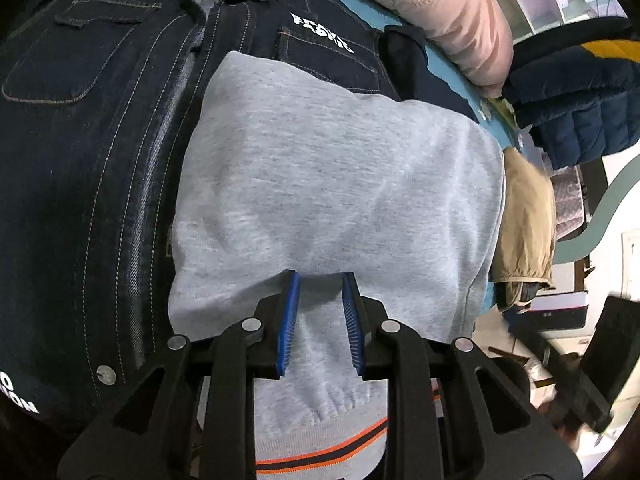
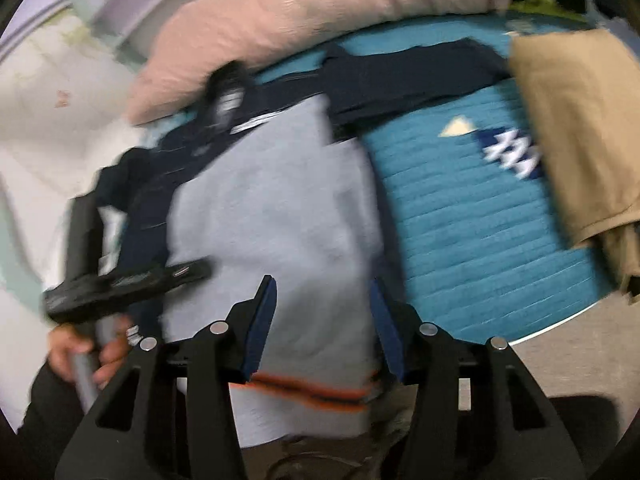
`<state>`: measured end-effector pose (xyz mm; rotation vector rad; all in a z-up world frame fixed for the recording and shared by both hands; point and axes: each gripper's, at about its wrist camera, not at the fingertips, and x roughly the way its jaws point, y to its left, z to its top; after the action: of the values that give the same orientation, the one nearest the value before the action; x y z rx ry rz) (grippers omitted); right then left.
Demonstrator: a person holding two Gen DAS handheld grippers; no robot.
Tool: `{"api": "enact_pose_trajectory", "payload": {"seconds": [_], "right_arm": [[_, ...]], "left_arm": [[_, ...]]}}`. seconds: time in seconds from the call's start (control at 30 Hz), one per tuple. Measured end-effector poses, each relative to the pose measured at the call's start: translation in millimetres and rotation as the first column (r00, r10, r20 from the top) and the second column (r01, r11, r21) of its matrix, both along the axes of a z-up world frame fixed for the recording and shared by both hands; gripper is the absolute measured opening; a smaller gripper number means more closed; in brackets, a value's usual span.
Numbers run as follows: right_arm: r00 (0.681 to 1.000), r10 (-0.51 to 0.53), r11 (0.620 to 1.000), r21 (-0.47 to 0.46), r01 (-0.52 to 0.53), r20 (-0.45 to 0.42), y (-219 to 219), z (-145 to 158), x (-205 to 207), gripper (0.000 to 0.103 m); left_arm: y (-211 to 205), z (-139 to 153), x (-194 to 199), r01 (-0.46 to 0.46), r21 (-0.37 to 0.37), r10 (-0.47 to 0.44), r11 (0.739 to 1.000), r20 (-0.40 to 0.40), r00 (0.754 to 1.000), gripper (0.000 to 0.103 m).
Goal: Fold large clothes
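On the bed (image 2: 480, 240), with its teal quilted cover, a dark denim jacket (image 1: 100, 160) lies spread out. Over it lies a grey sweatshirt (image 1: 320, 184), folded into a long panel. A pink pillow (image 2: 300, 12) sits at the far side, and a tan folded garment (image 2: 572, 128) rests on the cover well off to the right.

The sweatshirt's long axis runs from the near edge toward the pillow. Its orange-and-black striped hem (image 1: 320, 452) points back at the person and hangs over the near edge.

The left claw (image 1: 320, 320) is pinched on a ridge of grey cloth just above the hem. The right claw (image 2: 324, 324) stands apart, the cloth passing between its pads without being pressed, so that side looks let go.

This seems to be the laying-down step of a fold. Next, I'd guess, the left claw lets go too, then both take the hem end and carry it toward the pillow.
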<state>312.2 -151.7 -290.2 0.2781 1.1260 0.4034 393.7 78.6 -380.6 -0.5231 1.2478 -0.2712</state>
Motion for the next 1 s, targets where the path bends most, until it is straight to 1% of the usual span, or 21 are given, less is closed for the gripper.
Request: {"api": "enact_pose_trajectory", "payload": {"seconds": [0.03, 0.07, 0.1, 0.13, 0.17, 0.2, 0.23, 0.27, 0.33, 0.4, 0.43, 0.53, 0.63, 0.67, 0.7, 0.73, 0.77, 0.83, 0.93, 0.97, 1.0], "right_arm": [[0.999, 0.037, 0.999, 0.036, -0.036, -0.019, 7.3, -4.3, -4.9, 0.046], [0.997, 0.060, 0.997, 0.057, -0.057, -0.050, 16.1, -14.8, -8.5, 0.044], [0.995, 0.058, 0.998, 0.040, -0.055, -0.083, 23.8, -26.8, -8.6, 0.043], [0.992, 0.034, 0.999, 0.001, -0.035, -0.125, 24.8, -46.6, -6.7, 0.039], [0.991, 0.022, 1.000, -0.003, -0.022, -0.129, 23.9, -57.1, -4.0, 0.031], [0.992, 0.005, 1.000, -0.001, -0.005, -0.126, 19.9, -67.4, -2.3, 0.029], [0.991, -0.010, 0.999, 0.035, 0.015, -0.136, 14.4, -69.7, -1.2, 0.028], [0.989, -0.020, 0.998, 0.061, 0.030, -0.148, 10.7, -68.3, -0.2, 0.028], [0.989, -0.022, 0.997, 0.075, 0.033, -0.148, 9.7, -67.3, -0.8, 0.028], [0.989, -0.033, 0.995, 0.086, 0.046, -0.141, 7.4, -65.8, -3.9, 0.028], [0.990, -0.033, 0.995, 0.088, 0.046, -0.139, -2.1, -65.2, -5.0, 0.028], [0.989, -0.044, 0.991, 0.119, 0.062, -0.142, -10.5, -64.3, -9.7, 0.028], [0.988, -0.054, 0.986, 0.151, 0.077, -0.148, -20.4, -66.6, -14.3, 0.028], [0.987, -0.058, 0.985, 0.154, 0.081, -0.147, -22.9, -66.9, -14.8, 0.028], [0.987, -0.059, 0.984, 0.155, 0.082, -0.146, -23.4, -66.5, -15.6, 0.029], [0.988, -0.059, 0.984, 0.157, 0.082, -0.144, -22.9, -66.2, -16.8, 0.029], [0.988, -0.060, 0.984, 0.159, 0.082, -0.142, -22.9, -65.8, -17.1, 0.030], [0.988, -0.063, 0.982, 0.168, 0.087, -0.144, -23.5, -66.1, -17.3, 0.030], [0.987, -0.069, 0.979, 0.182, 0.096, -0.148, -25.6, -66.2, -17.7, 0.030], [0.987, -0.069, 0.978, 0.184, 0.096, -0.148, -26.9, -65.7, -17.9, 0.030], [0.987, -0.071, 0.977, 0.188, 0.099, -0.147, -28.9, -64.8, -19.6, 0.030]], "left_arm": [[0.8, 1.0, -0.3, 0.002, 0.000, -0.002, 1.000, 0.002, 1.000, 0.023], [2.7, 3.1, -2.2, 0.001, -0.003, -0.001, 1.000, 0.006, 1.000, 0.024], [3.0, 5.9, -4.3, 0.004, -0.006, -0.004, 1.000, 0.009, 1.000, 0.025], [3.5, 8.9, -6.3, 0.008, -0.009, -0.007, 1.000, 0.016, 1.000, 0.025], [4.4, 12.6, -9.3, 0.008, -0.021, -0.007, 1.000, 0.027, 1.000, 0.026], [4.7, 16.5, -12.9, 0.009, -0.029, -0.008, 1.000, 0.037, 0.999, 0.028], [6.5, 22.4, -19.2, 0.000, -0.019, 0.001, 1.000, 0.053, 0.999, 0.029], [9.5, 28.1, -26.8, -0.015, -0.010, 0.016, 1.000, 0.071, 0.997, 0.033], [16.9, 32.8, -39.6, -0.041, -0.016, 0.042, 0.999, 0.083, 0.996, 0.037], [25.5, 31.2, -55.5, -0.078, -0.011, 0.079, 0.997, 0.066, 0.995, 0.038], [29.2, 28.2, -63.8, -0.094, 0.000, 0.094, 0.996, 0.052, 0.994, 0.038], [31.9, 16.9, -84.0, -0.101, -0.017, 0.101, 0.995, 0.006, 0.995, 0.038], [30.6, 11.6, -98.4, -0.119, -0.003, 0.119, 0.993, 0.005, 0.993, 0.038], [30.5, 10.5, -100.9, -0.126, -0.011, 0.126, 0.992, -0.005, 0.992, 0.038], [30.6, 7.7, -105.4, -0.136, -0.032, 0.135, 0.990, -0.036, 0.990, 0.038], [31.1, 7.6, -109.6, -0.141, -0.056, 0.138, 0.989, -0.042, 0.989, 0.038], [30.1, 7.4, -114.7, -0.137, -0.065, 0.134, 0.988, -0.041, 0.990, 0.038], [21.0, 2.0, -119.3, -0.085, -0.067, 0.081, 0.994, -0.057, 0.995, 0.039], [8.7, -11.0, -113.5, -0.051, -0.007, 0.051, 0.999, -0.067, 0.996, 0.039], [8.1, -13.9, -112.0, -0.051, 0.000, 0.051, 0.999, -0.075, 0.996, 0.039], [7.7, -16.9, -110.3, -0.055, -0.012, 0.054, 0.998, -0.085, 0.995, 0.042]]}}
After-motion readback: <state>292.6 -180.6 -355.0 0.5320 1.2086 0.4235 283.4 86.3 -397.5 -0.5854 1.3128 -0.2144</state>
